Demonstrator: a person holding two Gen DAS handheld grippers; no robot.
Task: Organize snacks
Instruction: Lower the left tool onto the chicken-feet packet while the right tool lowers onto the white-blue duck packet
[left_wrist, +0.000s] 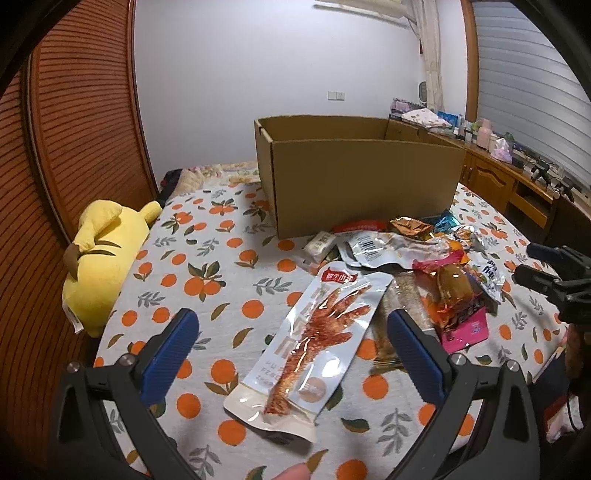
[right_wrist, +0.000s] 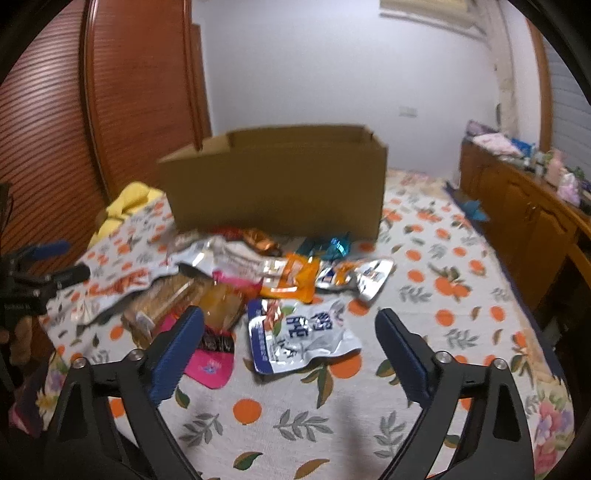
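An open cardboard box stands on the bed, also in the right wrist view. A pile of snack packets lies in front of it. A long pale packet with a red chicken-foot picture lies between the fingers of my open left gripper, which hovers over it. My right gripper is open and empty above a white-and-blue packet. A pink packet lies by its left finger. An orange packet and a silver packet lie further back.
The bed has a sheet with orange fruit prints. A yellow plush toy lies at the left edge by the wooden wardrobe. A wooden cabinet with clutter runs along the right. The right gripper shows at the left view's right edge.
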